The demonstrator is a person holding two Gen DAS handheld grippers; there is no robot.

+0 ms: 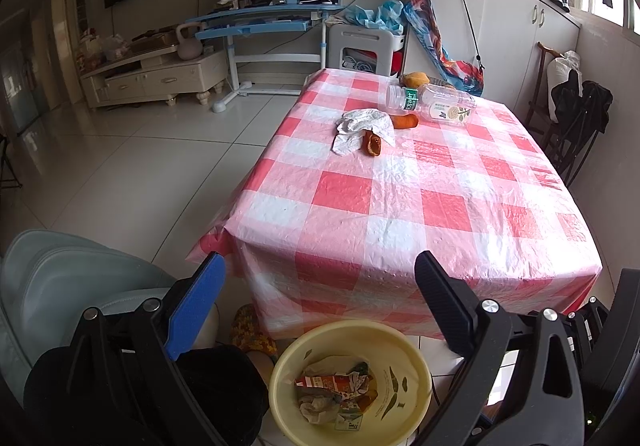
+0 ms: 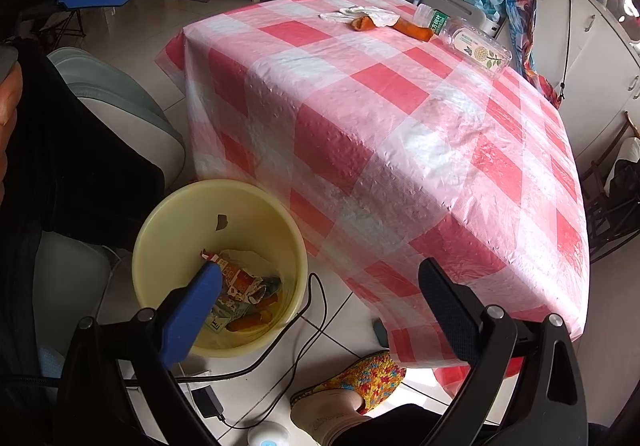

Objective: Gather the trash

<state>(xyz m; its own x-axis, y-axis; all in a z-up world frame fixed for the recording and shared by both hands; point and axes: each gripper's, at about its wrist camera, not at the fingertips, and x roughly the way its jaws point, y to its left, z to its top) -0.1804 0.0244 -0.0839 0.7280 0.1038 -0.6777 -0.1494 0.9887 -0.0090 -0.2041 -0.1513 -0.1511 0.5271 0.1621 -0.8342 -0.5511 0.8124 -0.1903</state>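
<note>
A yellow bin stands on the floor by the table's near side, holding a crushed carton and other scraps. On the far part of the red-checked tablecloth lie a crumpled white tissue, two orange peel pieces, and a clear plastic bottle on its side. My left gripper is open above the bin, empty. My right gripper is open too, its blue finger over the bin.
A grey-green chair sits left of the bin. Cables trail on the tiled floor near a foot in a colourful slipper. A yellow fruit lies at the table's far edge. Cabinets line the right wall.
</note>
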